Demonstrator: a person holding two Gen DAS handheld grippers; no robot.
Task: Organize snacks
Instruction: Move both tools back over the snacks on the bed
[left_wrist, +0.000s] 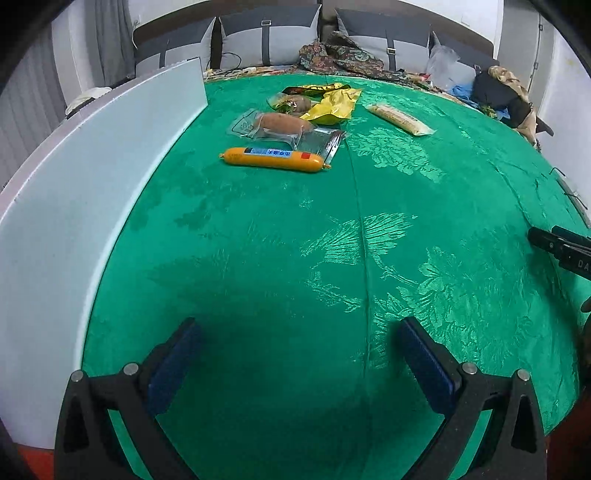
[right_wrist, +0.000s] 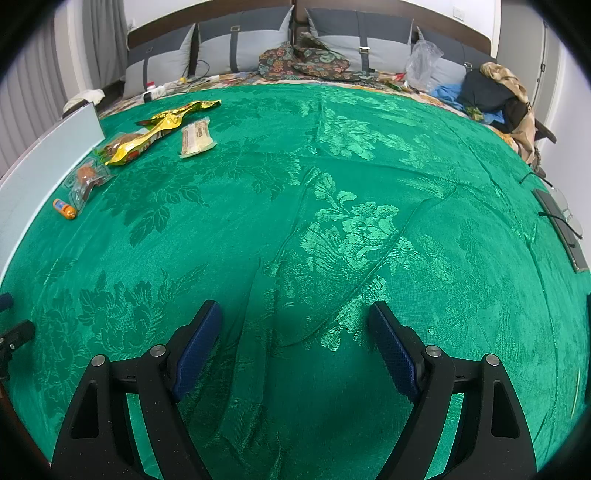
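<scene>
a green cloth (left_wrist: 295, 240) fills both frames, a white board (left_wrist: 74, 221) along its left edge. the snacks sit upper centre of the left view: yellow bag (left_wrist: 332, 105), bun (left_wrist: 284, 124), sausage (left_wrist: 273, 158), pale bar (left_wrist: 400, 119). left gripper (left_wrist: 299, 354) and right gripper (right_wrist: 295, 336) are both spread, nothing between.

The snacks are gathered toward the far left of the counter (left_wrist: 406, 229), near the board (left_wrist: 74, 206) standing along its left edge. The sausage (left_wrist: 273, 158) lies nearest, with the sealed pouch (left_wrist: 280, 125) just behind it. Further back, the crumpled wrapper (left_wrist: 332, 105) is found, and the long packet (left_wrist: 400, 119) lies apart to its right. Cushions (left_wrist: 269, 40) are lined up behind the counter.
</scene>
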